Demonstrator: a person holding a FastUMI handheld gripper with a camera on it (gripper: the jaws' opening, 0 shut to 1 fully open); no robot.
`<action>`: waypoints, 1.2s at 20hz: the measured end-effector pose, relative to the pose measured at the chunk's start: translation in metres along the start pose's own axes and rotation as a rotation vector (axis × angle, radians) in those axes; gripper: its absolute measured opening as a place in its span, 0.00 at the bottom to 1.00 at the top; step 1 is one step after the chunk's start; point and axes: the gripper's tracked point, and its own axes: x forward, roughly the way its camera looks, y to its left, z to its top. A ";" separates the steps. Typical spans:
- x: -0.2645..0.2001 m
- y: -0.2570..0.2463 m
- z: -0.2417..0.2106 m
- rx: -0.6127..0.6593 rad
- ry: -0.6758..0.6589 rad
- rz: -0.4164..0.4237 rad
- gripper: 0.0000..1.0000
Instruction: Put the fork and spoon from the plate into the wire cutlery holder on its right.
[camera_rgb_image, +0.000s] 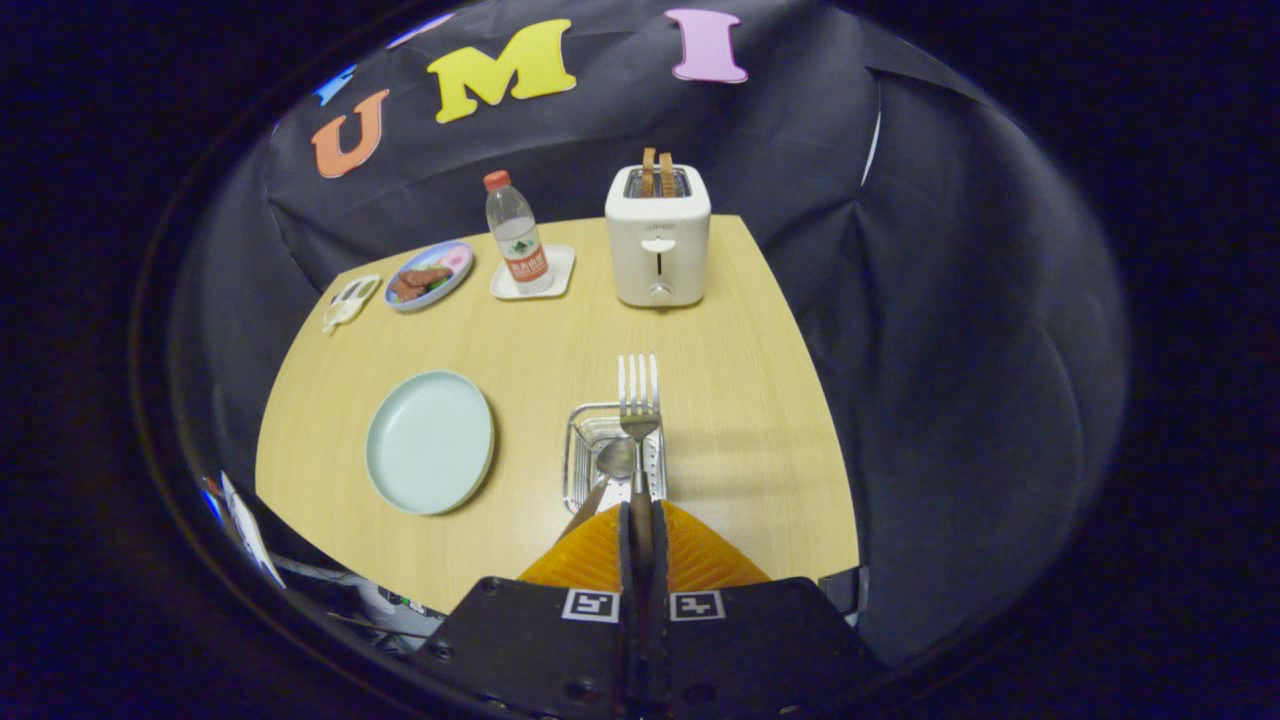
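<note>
The tool (640, 520) grips the fork (638, 400) by its handle, tines pointing far, directly above the wire cutlery holder (590, 420) where the spoon (614, 460) already lies

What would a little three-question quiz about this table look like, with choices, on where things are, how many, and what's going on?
1. Where is the spoon?
A. In the wire holder
B. On the pale plate
C. Beside the toaster

2. How many bread slices stand in the toaster?
A. One
B. Two
C. Four

3. What is the gripper doing?
A. Open, holding nothing
B. Closed on the fork
C. Closed on the bottle

Answers: 1 A, its bowl lies inside the wire holder; 2 B, two brown slices poke from the slots; 3 B, the fork's handle runs between the closed fingers, tines pointing up over the holder.
</note>
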 end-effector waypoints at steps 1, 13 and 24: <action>0.000 -0.003 -0.002 -0.011 0.015 -0.013 0.04; 0.002 -0.001 -0.018 -0.035 0.182 -0.010 0.08; 0.004 0.012 0.005 -0.018 0.111 0.011 0.11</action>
